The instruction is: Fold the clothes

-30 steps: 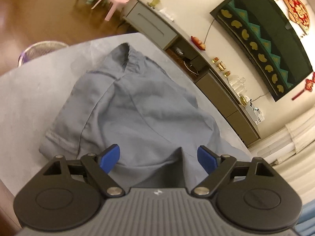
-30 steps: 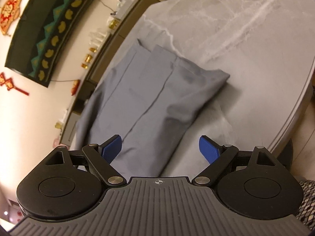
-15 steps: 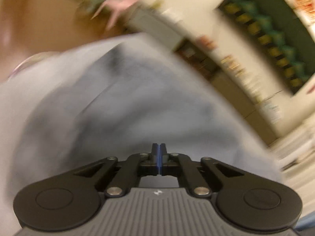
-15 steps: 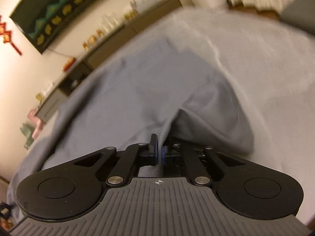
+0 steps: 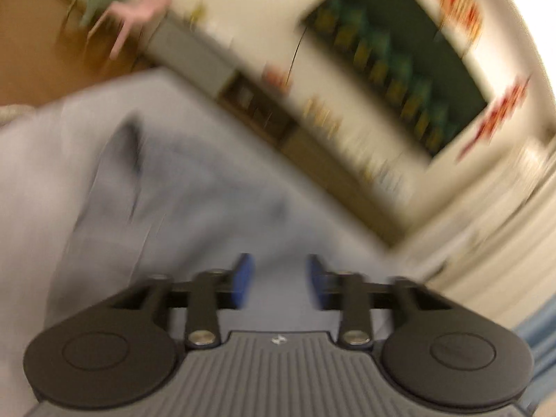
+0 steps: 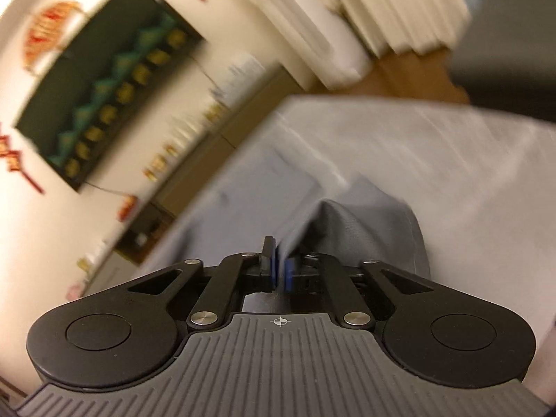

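Observation:
A grey-blue garment (image 5: 180,201) lies on the pale grey table (image 5: 41,146); the left wrist view is motion-blurred. My left gripper (image 5: 279,283) hovers over the garment's near part with its blue pads apart and nothing between them. My right gripper (image 6: 280,267) is shut on a fold of the same garment (image 6: 365,222), which rises from the table (image 6: 451,160) into the pads. The cloth drapes down to the right of the gripper.
A low sideboard (image 5: 312,146) with small ornaments runs along the wall behind the table. A dark wall panel (image 6: 104,83) hangs above it. Small plastic chairs (image 5: 135,7) stand on the wooden floor. Curtains (image 6: 365,7) hang at the far right.
My left gripper was open, shut half a second ago, and now its pads are apart again. My right gripper shut on the garment's edge and still holds it. Both cameras have swung.

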The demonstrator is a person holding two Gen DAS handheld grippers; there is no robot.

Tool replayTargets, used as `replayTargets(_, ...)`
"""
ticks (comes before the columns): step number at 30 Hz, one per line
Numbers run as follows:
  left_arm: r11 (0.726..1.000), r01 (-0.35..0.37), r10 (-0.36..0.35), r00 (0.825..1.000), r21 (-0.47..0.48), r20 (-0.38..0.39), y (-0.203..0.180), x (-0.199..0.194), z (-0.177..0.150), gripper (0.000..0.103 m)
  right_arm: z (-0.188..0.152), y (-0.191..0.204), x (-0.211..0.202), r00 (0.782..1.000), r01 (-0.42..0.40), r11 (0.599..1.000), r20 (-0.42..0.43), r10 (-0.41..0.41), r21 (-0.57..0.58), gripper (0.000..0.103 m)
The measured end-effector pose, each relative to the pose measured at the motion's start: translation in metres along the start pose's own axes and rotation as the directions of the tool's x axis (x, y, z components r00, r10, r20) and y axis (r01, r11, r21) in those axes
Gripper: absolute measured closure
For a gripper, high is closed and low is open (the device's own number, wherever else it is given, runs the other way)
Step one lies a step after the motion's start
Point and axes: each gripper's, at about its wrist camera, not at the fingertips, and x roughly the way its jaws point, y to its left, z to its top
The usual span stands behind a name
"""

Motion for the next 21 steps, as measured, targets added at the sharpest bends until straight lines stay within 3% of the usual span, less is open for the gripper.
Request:
replayTargets(2, 0.997, -0.065, 0.064, 0.998, -0.038, -0.013, 0.008, 0.001, -0.008, 0.039, -0.005, -0.019, 0.007, 0.998, 0.037, 0.998, -0.047, -0.034, 0.052, 0.071)
replayTargets(3, 0.994, -0.095, 0.094, 0.995, -0.061, -0.018, 0.012, 0.001, -0.012, 0.032, -0.007, -0.024, 0.008, 0.997, 0.043, 0.996, -0.060, -0.038, 0.075, 0.065)
replayTargets(4, 0.988, -0.094, 0.093, 0.996, -0.120, -0.015, 0.019, -0.001, -0.011, 0.030, -0.008, -0.025, 0.007, 0.998, 0.045, 0.995, -0.052, -0.041, 0.087, 0.053)
replayTargets(7, 0.953, -0.083, 0.111, 0.990, -0.292, 0.081, 0.048, -0.021, 0.003, 0.029, -0.010, -0.025, 0.002, 0.999, 0.049, 0.994, -0.016, -0.048, 0.099, 0.036)
replayTargets(8, 0.949, -0.095, 0.131, 0.986, -0.302, 0.102, 0.054, -0.027, 0.006, 0.027, -0.010, -0.024, -0.001, 0.999, 0.050, 0.994, 0.001, -0.050, 0.094, 0.026)
replayTargets(10, 0.943, -0.128, 0.176, 0.975, -0.308, 0.134, 0.063, -0.037, 0.011, 0.015, -0.011, -0.019, -0.005, 0.999, 0.045, 0.994, 0.019, -0.047, 0.097, 0.017)
replayTargets(13, 0.946, -0.223, 0.254, 0.961, -0.237, 0.108, 0.064, -0.038, 0.010, 0.012, -0.012, -0.017, -0.001, 1.000, 0.020, 0.995, -0.005, -0.019, 0.099, 0.017)
replayTargets(18, 0.966, -0.212, 0.217, 0.976, -0.149, 0.019, 0.056, -0.022, -0.001, 0.012, -0.014, -0.018, 0.013, 0.999, 0.011, 0.993, -0.052, -0.005, 0.119, 0.017)
replayTargets(19, 0.969, -0.221, 0.225, 0.974, -0.113, 0.023, 0.050, -0.017, 0.000, 0.020, -0.015, -0.016, 0.017, 0.998, 0.010, 0.994, -0.058, -0.003, 0.110, 0.017)
replayTargets(20, 0.970, -0.230, 0.232, 0.972, -0.077, 0.028, 0.045, -0.012, 0.001, 0.034, -0.016, -0.012, 0.020, 0.998, 0.004, 0.997, -0.063, 0.001, 0.081, 0.026)
replayTargets(21, 0.970, -0.239, 0.240, 0.970, -0.040, 0.034, 0.039, -0.007, 0.001, 0.076, -0.016, -0.008, 0.024, 0.998, -0.001, 0.999, -0.067, 0.005, 0.053, 0.038)
